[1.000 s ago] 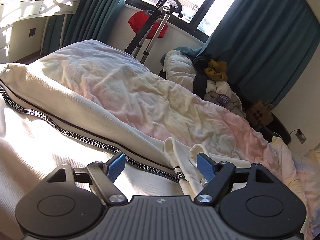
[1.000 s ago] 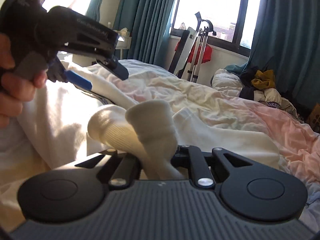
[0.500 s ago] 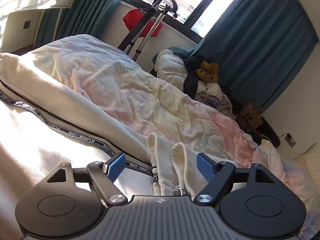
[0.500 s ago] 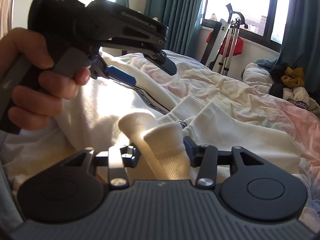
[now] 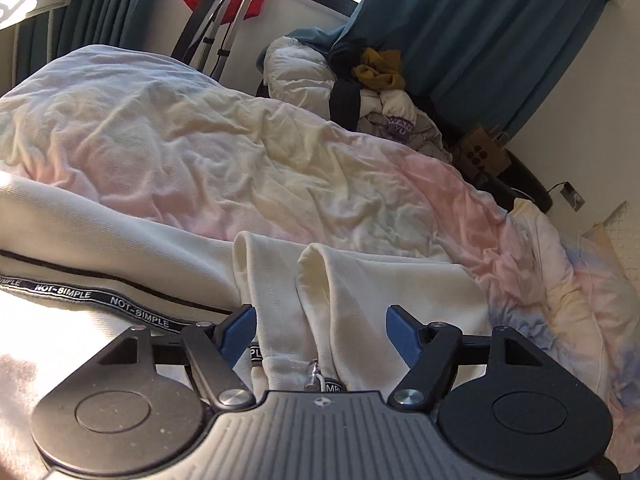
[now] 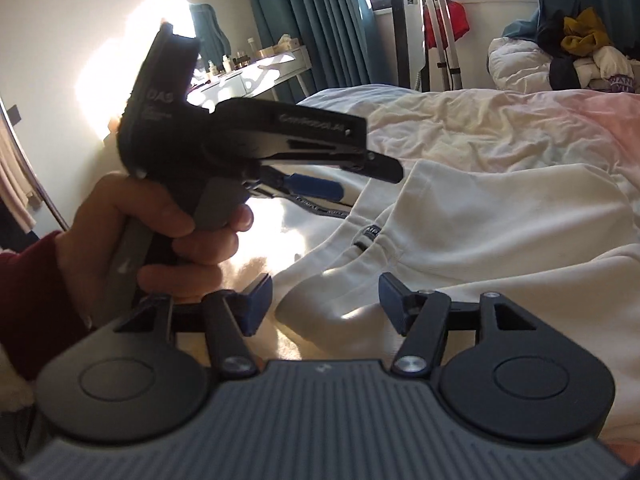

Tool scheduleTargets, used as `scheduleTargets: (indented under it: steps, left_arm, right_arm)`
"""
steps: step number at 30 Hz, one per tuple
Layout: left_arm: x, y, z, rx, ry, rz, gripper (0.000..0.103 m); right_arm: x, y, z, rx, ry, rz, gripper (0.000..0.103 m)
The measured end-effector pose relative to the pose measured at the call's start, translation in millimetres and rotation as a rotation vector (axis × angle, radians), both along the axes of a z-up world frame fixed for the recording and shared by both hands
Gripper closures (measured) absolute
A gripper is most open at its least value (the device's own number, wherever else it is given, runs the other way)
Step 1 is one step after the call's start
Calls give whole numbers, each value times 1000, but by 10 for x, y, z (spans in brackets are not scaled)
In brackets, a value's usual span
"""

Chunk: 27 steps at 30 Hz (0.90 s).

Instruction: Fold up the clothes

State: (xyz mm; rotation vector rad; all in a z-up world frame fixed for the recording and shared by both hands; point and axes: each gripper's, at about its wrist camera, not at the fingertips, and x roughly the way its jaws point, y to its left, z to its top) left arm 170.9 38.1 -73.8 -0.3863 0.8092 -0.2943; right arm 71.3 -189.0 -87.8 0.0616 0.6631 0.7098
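Fingers first: on the left gripper (image 5: 320, 330) we see the blue pads spread fairly wide and closing, with two bunched folds of the cream garment (image 5: 360, 280) standing up between them at the bottom centre of the left wrist view; the left pad sits right against the fabric, the right pad shows a gap beside it, so nothing is clamped. On the right gripper (image 6: 320, 304) the fingers (image 6: 256, 300) are apart and opening, and a creased part of the same cream garment (image 6: 500, 232) lies on the bed beyond them, not pinched by either pad.

We find the garment spread across the lower half of both views, pale and thick, with a black tape (image 5: 100, 300) printed NOT-SIMPLE running along its edge at the lower left of the left wrist view. It rests on a rumpled duvet (image 5: 260, 152) in faded pink, yellow and blue that fills the middle of the frame.

In the right wrist view we see a hand (image 6: 160, 240) in a dark red sleeve (image 6: 32, 300) at the left, gripping the handle of the left gripper (image 6: 316, 186), which is blurred.

Farther out, a pile of clothes (image 5: 376, 92) sits in the upper middle, teal curtains (image 5: 500, 40) hang at the upper right, and a white bench (image 6: 260, 68) with small bottles stands at the upper left.
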Motion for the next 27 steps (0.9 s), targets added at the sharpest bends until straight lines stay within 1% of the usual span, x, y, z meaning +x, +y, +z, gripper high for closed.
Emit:
scheduleTargets:
  steps: [2,4,5,7,8,10,11,12,13,15,18,19,21,22,24,27]
  left_arm:
    - [157,-24,-80,-29,23,0,34]
    - [229,-69,-162,-30,34,-30,35]
    - [259,-92,-204,-28,38,-47,37]
    - [318,-140,-286,-24,47,-81,46]
    - [347,-164,-327,-22,52,-99,56]
    - [359,-188,-360,-9,44,-112,61]
    - [372,-184,-378,-4,45,-112,72]
    - [388,-175,-398,0,49,-111,80]
    - [395,-149,-419,-16,49,-106,81]
    - [395,-94,-453,-55,47,-95,86]
    - [379,-68,-424,-64,31,-98,89]
    - [361,-47,-385,-75,22,-92,89]
    - [331,-2,-304,-100,4,-83,89]
    - [312,25,-251,-113,-6,-75,89]
    - [274,80,-148,-130,-27,-59,89]
    - [238,146,-61,-127,-45,-38,89]
  right_arm:
    - [-6,79,-25,-33,-3,38,42]
    - [-14,164,-52,-76,-13,72,42]
    - [-20,205,-78,-111,-23,82,42]
    - [-23,261,-115,-175,-45,105,42]
    - [-29,286,-119,-204,-62,127,42]
    - [-59,323,-91,-257,-115,179,43]
    - [-62,326,-77,-273,-130,199,46]
    - [-56,319,-66,-281,-135,215,47]
    - [-44,307,-68,-282,-134,226,49]
    - [-23,290,-104,-285,-120,238,52]
    - [-28,270,-112,-278,-111,237,58]
    - [-30,262,-111,-274,-108,236,62]
    - [-47,241,-90,-258,-125,234,72]
    - [-63,220,-75,-246,-145,227,82]
    - [-92,180,-26,-199,-183,208,85]
    - [-129,172,33,-138,-220,192,86]
